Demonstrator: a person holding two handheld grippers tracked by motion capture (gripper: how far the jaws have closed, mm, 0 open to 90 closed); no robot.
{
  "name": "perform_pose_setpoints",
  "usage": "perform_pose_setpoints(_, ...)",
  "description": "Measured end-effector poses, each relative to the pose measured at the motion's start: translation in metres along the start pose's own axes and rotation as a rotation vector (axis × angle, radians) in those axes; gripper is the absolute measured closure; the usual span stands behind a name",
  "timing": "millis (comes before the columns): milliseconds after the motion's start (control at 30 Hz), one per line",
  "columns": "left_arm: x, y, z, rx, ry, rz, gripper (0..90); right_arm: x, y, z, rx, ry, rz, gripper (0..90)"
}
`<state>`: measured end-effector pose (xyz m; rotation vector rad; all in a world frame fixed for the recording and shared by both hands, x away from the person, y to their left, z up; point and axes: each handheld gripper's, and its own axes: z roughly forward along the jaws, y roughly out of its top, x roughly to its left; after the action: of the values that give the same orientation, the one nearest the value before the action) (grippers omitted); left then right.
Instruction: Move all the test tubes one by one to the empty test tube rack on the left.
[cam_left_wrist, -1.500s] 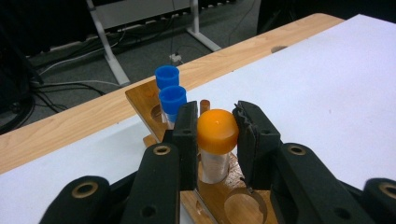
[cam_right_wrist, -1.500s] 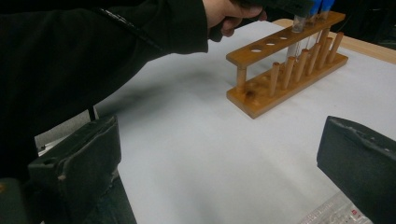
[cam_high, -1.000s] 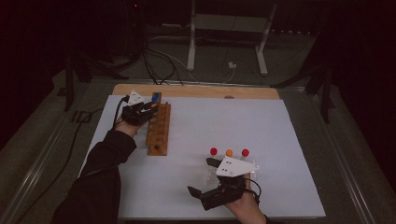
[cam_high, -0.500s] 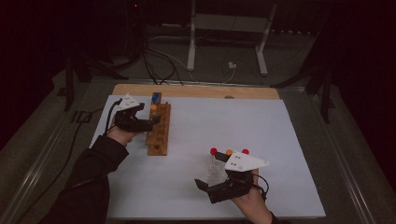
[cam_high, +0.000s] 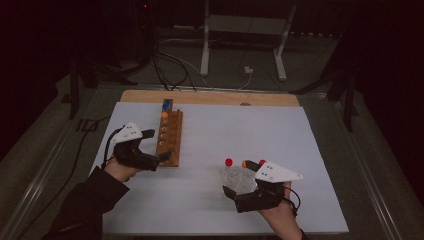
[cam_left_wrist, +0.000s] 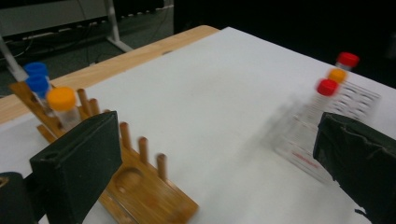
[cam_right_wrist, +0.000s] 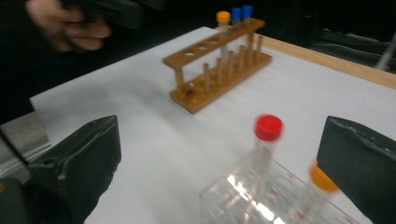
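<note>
A wooden rack (cam_high: 170, 137) lies left of the mat's middle. One orange-capped tube (cam_high: 164, 115) and two blue-capped tubes (cam_high: 167, 104) stand at its far end. My left gripper (cam_high: 159, 145) is beside the rack's near end. Its jaws have just been opening and now stand open with nothing between them. The left gripper view looks past its jaws (cam_left_wrist: 219, 158) at the rack (cam_left_wrist: 140, 186) and the orange-capped tube (cam_left_wrist: 62, 100). My right gripper (cam_high: 239, 178) is open at a clear plastic rack (cam_high: 235, 179) that holds red-capped (cam_right_wrist: 268, 128) and orange-capped tubes (cam_right_wrist: 322, 179).
A white mat (cam_high: 280, 130) covers the table, and a wooden strip (cam_high: 210, 97) runs along its far edge. Bare mat lies between the two racks and to the right. Behind the table are a dark floor, cables and a metal stand (cam_high: 205, 45).
My left gripper has drawn back from the wooden rack's far end toward its near end, and its jaws have opened. The right gripper has shifted slightly right at the clear rack.
</note>
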<state>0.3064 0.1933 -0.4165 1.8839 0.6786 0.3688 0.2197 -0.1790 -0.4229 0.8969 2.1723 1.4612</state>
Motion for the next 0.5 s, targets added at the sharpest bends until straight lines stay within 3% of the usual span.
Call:
perform_pose_setpoints(133,-0.015,-0.011,-0.005,0.007,-0.023,0.010,2.0,-0.005,-0.007,-0.005,0.012,-0.014,0.010,0.0)
perform_pose_setpoints(500,-0.043,-0.041,-0.014,0.016,-0.074,0.009,2.0,-0.012,-0.026,-0.007,0.074,-0.150,0.050,12.8)
